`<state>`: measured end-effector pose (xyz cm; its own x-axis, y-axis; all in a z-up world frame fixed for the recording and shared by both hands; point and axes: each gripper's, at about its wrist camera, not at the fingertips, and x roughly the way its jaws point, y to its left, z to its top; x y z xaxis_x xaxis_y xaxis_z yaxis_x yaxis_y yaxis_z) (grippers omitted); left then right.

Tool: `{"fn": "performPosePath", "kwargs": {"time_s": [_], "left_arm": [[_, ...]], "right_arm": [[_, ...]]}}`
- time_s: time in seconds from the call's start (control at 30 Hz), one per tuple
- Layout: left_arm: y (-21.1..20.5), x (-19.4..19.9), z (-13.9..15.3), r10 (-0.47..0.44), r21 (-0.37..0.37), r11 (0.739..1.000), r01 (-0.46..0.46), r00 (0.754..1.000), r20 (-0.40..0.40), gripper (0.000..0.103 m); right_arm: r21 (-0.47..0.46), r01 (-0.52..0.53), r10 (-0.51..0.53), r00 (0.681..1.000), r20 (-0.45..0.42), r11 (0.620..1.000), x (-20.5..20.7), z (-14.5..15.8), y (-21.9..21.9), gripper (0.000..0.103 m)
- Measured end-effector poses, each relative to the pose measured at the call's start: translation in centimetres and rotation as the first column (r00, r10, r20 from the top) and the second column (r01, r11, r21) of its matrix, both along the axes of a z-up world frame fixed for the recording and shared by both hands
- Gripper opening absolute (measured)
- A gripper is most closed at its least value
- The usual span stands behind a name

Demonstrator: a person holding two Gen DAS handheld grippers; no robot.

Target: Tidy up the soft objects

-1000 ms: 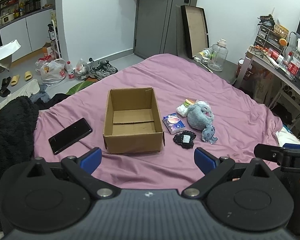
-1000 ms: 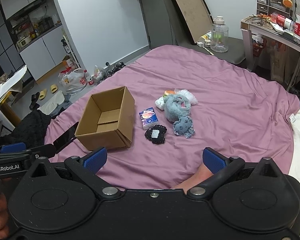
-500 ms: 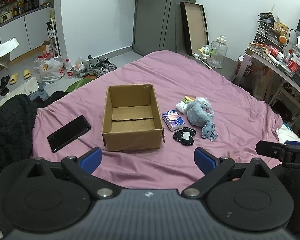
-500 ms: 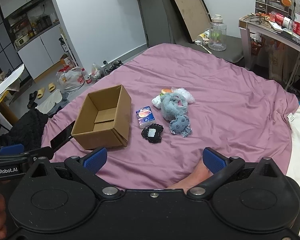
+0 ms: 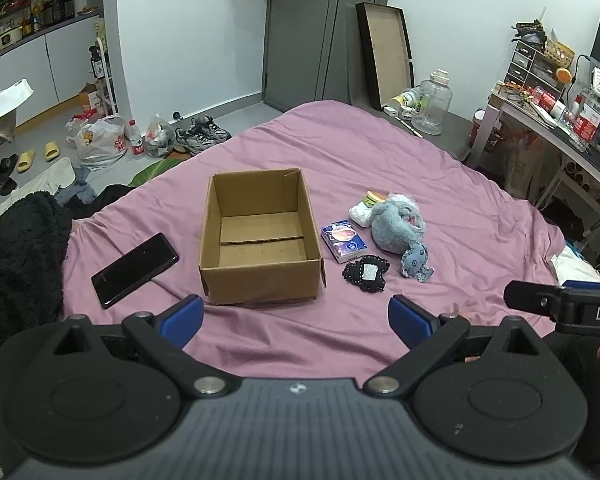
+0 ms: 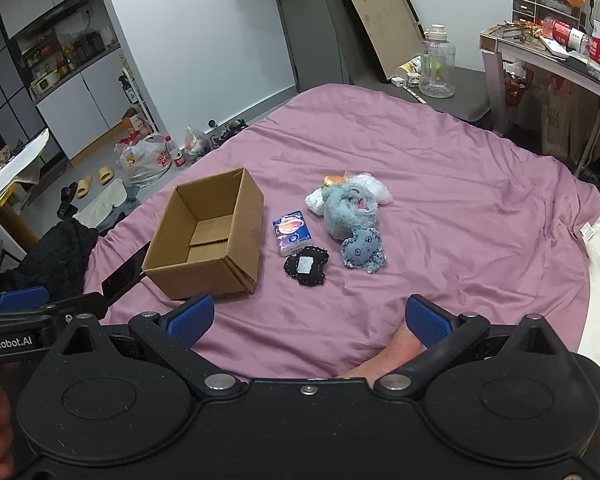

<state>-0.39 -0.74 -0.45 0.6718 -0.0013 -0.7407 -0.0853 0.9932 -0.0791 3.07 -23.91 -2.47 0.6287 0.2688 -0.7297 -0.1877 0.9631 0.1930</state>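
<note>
On the purple bedspread point(image 5: 380, 168), toward its near-left part, I see an open cardboard box point(image 5: 260, 240) standing upright with nothing inside it. Just beside the box on its right lies a blue tissue pack point(image 5: 344, 240); touching that pack's near corner is a flat black patch with a white label point(image 5: 366, 272). To the right of these lies a grey-blue plush toy point(image 5: 396, 228), and a smaller blue octopus plush point(image 5: 416, 260) rests against its near end. Behind the plush toy, touching it, sit a crumpled white plastic bag point(image 6: 370, 186) and a small burger-shaped toy point(image 6: 335, 180). A black smartphone point(image 5: 134, 268) lies face up left of the box, near the bedspread's left edge, beside a black fleece garment point(image 5: 16, 264).

I hold my left gripper point(image 5: 296, 316) above the near edge of the bedspread, its blue-padded fingers spread wide and holding nothing. My right gripper point(image 6: 308, 318) hovers likewise over the near edge, fingers wide apart and unloaded. Each gripper shows at the border of the other's view.
</note>
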Motion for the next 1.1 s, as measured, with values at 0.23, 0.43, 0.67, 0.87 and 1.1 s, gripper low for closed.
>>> {"fn": "performPosePath", "kwargs": {"time_s": [0.23,0.43,0.67,0.87,1.1], "left_arm": [[0.0,0.3,-0.1,-0.005,0.003,1.0,0.005,1.0,-0.001,0.098],[-0.5,0.9,-0.4,-0.01,0.005,1.0,0.01,1.0,-0.008,0.098],[-0.8,1.2,-0.8,-0.01,0.008,1.0,0.01,1.0,-0.009,0.098],[-0.9,2.0,-1.1,-0.002,-0.001,1.0,0.002,1.0,0.003,0.098],[-2.0,3.8,-2.0,-0.021,-0.025,0.999,0.021,1.0,0.005,0.098]], "right_arm": [[0.003,-0.003,0.003,1.0,0.002,1.0,0.2,-0.2,0.1,0.103],[0.007,-0.005,0.005,1.0,-0.002,1.0,0.5,-0.6,0.0,0.103],[0.018,-0.01,0.01,1.0,0.001,1.0,1.2,-0.9,-0.5,0.103],[0.042,0.001,-0.001,1.0,0.007,0.999,2.0,-1.2,-1.6,0.103],[0.068,0.049,-0.049,0.999,-0.009,0.996,4.0,-2.5,-3.2,0.103]]}}
